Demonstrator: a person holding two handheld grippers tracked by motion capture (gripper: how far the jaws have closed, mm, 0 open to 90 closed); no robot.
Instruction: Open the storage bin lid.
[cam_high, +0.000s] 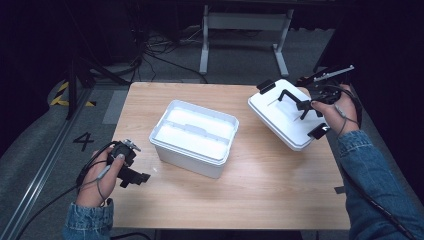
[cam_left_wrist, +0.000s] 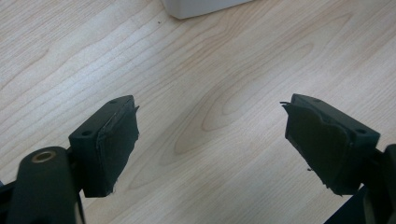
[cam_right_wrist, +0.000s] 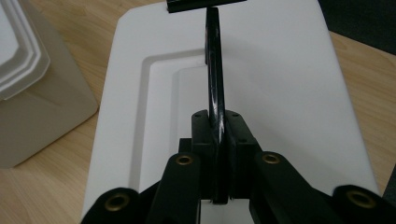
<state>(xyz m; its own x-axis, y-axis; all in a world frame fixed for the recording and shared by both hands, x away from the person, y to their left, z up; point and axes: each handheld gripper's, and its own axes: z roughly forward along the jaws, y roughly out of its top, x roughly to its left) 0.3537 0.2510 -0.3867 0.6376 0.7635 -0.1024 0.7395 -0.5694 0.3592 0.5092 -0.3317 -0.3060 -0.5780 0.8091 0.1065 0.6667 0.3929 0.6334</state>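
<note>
Right gripper (cam_right_wrist: 218, 140) lifts the white lid (cam_right_wrist: 280, 84) by its black handle (cam_right_wrist: 214, 70).
Its fingers are closed on the handle; left gripper (cam_left_wrist: 210, 140) fingers stand open over bare worktop (cam_left_wrist: 210, 70), open white box (cam_high: 194, 136) beyond them.

In the left gripper view, the top edge is cutting off the box (cam_left_wrist: 205, 7), leaving just a white corner showing. In the right gripper view, the left edge is cropping the box (cam_right_wrist: 28, 93), and the bottom edge is cutting the lid (cam_right_wrist: 289, 93). The right hand-held gripper (cam_right_wrist: 217, 154) is hiding the lower part of the black handle (cam_right_wrist: 214, 70) between its jaws, and the handle's far end is running out past the top edge. In the high view, the person's right hand (cam_high: 336, 114) is covering most of that hand-held gripper, and the lid's clips (cam_high: 266, 86) are looking too small to make out.
</note>
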